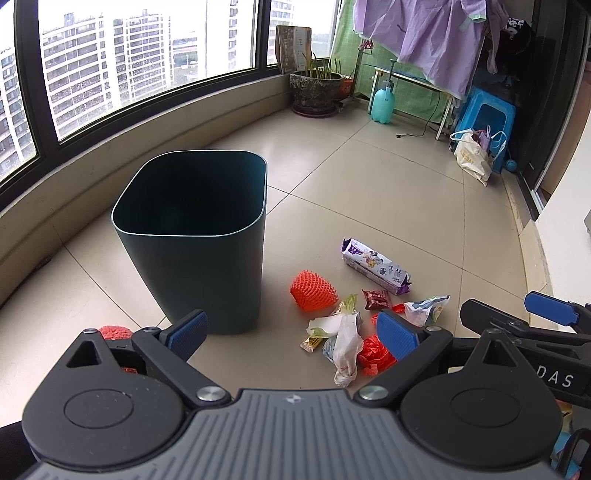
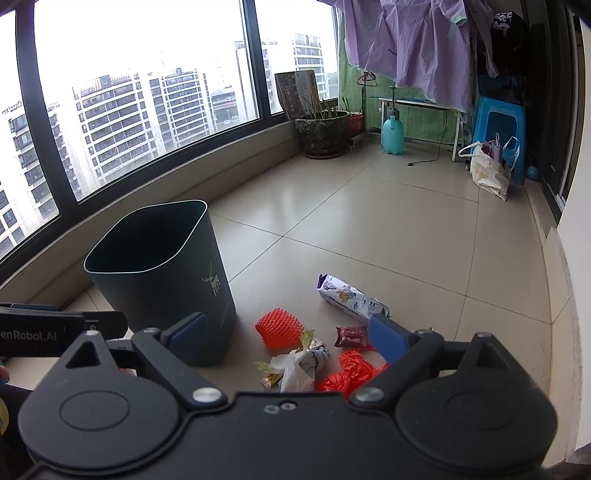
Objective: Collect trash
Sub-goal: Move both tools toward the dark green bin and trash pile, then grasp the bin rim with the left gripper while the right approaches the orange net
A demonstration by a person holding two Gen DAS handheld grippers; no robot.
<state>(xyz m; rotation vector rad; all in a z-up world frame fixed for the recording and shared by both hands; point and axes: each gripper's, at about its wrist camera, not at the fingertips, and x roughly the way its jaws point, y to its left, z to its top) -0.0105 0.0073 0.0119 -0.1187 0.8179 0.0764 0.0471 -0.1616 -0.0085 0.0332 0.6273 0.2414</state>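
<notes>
A dark green bin (image 1: pixel 199 236) (image 2: pixel 166 280) stands upright on the tiled floor. Right of it lies scattered trash: an orange foam net (image 1: pixel 314 293) (image 2: pixel 279 328), a purple-and-white packet (image 1: pixel 375 266) (image 2: pixel 351 297), a small dark red wrapper (image 1: pixel 376 299) (image 2: pixel 350 336), a white plastic bag (image 1: pixel 345 347) (image 2: pixel 297 371), red crumpled plastic (image 1: pixel 375 354) (image 2: pixel 347 371) and a pale wrapper (image 1: pixel 424 308). My left gripper (image 1: pixel 291 334) hangs open above the floor near the pile, holding nothing. My right gripper (image 2: pixel 290 338) is open too, empty, just before the trash; it also shows at the left wrist view's right edge (image 1: pixel 517 317).
A curved window wall (image 1: pixel 129 74) runs behind the bin. Far back stand a plant pot (image 1: pixel 316 90), a teal spray bottle (image 1: pixel 384 101), a blue stool (image 1: pixel 487 118), a shopping bag (image 1: pixel 474 157) and hanging purple cloth (image 1: pixel 424 33). Bare tiles (image 2: pixel 406 229) stretch beyond the pile.
</notes>
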